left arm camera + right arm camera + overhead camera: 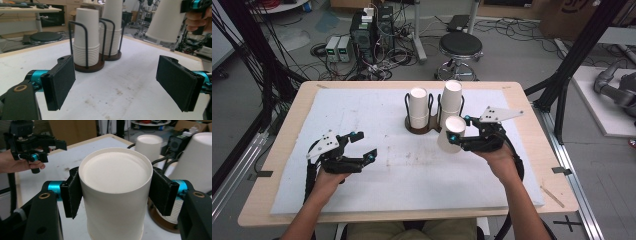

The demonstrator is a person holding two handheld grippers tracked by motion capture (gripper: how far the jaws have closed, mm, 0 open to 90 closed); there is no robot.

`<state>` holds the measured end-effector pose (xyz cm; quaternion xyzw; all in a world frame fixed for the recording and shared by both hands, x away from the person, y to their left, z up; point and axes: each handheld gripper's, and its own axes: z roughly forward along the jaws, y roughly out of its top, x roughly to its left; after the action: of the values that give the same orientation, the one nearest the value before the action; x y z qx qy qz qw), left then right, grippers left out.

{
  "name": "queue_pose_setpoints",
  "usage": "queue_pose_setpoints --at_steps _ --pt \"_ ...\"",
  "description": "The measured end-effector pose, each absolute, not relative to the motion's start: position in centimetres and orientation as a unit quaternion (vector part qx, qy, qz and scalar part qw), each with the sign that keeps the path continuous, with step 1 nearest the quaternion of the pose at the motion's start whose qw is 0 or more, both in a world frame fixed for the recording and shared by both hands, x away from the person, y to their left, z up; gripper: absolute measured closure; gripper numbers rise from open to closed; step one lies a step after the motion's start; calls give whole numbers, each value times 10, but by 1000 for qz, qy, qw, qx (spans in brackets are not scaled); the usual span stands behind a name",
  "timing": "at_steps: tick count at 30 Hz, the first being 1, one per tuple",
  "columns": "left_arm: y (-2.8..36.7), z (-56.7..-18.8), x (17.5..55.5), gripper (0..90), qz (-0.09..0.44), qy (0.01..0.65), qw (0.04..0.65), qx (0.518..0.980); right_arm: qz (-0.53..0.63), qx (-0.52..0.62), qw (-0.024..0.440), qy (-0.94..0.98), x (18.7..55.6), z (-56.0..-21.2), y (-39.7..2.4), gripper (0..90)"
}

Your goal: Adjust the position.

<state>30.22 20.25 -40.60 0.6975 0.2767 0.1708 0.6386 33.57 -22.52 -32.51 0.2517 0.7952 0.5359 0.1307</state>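
Here the right gripper [116, 192] pinches a smooth white paper cup [116, 195], tapered, upside down, axis near upright, while the left gripper [116, 82], at eight o'clock on the bench [287, 150], stands spread.

Grey concrete floor [522, 45], cables strewn over it. Wooden worktop [272, 165] with white mat [362, 110] on top. Black round stool [460, 45] behind the worktop, computer towers [372, 30] and small white boxes [338, 48] to its left. Black frame posts [572, 65] at right. Cardboard boxes [562, 15] far back. Even indoor light.
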Motion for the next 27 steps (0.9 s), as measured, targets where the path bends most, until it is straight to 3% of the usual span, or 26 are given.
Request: queue_pose_setpoints --at_steps 27 --pt "117 -397 306 158 102 154 631 754 545 178 68 816 322 -346 -176 342"
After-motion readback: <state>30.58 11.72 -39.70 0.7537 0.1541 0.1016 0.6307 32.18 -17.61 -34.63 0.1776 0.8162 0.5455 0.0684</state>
